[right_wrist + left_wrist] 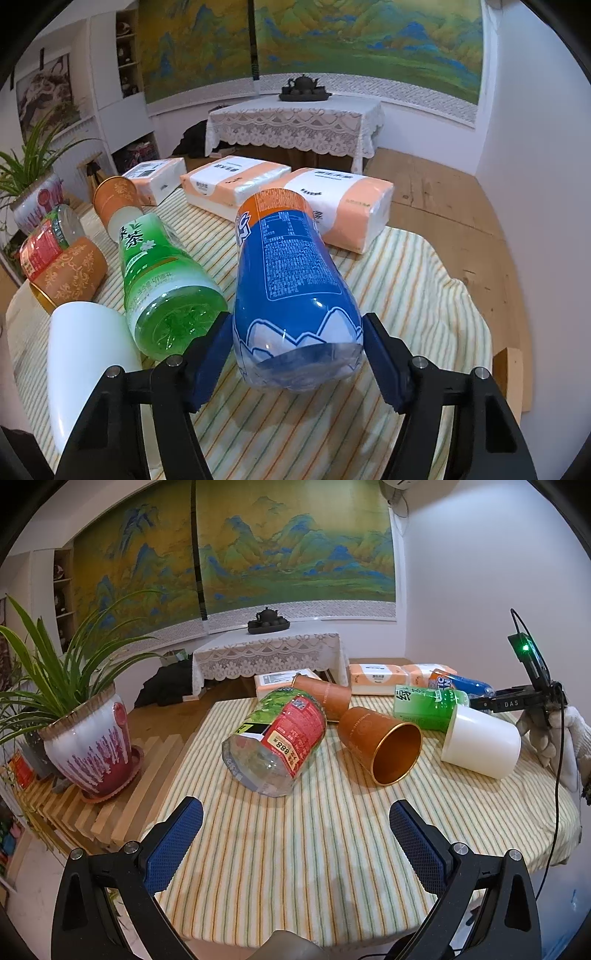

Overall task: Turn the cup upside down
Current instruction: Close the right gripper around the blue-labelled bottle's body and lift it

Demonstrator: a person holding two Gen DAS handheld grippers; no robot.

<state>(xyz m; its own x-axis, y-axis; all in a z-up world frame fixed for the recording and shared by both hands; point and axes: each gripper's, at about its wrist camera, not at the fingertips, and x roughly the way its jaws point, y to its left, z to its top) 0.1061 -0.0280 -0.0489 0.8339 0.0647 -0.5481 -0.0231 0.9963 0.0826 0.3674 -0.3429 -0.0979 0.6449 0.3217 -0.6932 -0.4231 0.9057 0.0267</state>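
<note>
Oddly, the right hand-held gripper [297, 354] straddles the base of a blue drink bottle [291, 280] lying on its side near the right edge of the surface [424, 280]; its blue pads sit at the bottle's flanks, though whether they truly pinch it I cannot tell. The left hand-held gripper [295, 843] hangs spread over the striped cloth at the near edge, holding nothing.

The task's likely thing, the white cup [480, 740], lies on its side toward the right edge, just beside a green tea bottle [424, 707]. Two orange cups also lie tipped: one orange cup with a gold inside [380, 744] mid-surface, another orange cup [325, 698] farther back, behind a toppled clear jar with a red label [275, 738].

Risks, as I judge them: the bottle is round and could roll away or knock the green one into the white cup. Closing on the bottle at all would be work on the wrong thing. A sideways cup may skid on loose cloth when gripped.

Which cup is meant stays unclear. The white cup's mouth is not visible, and the right view cuts it off behind the gripper frame. A gloved hand [565, 734] shows only partly
</note>
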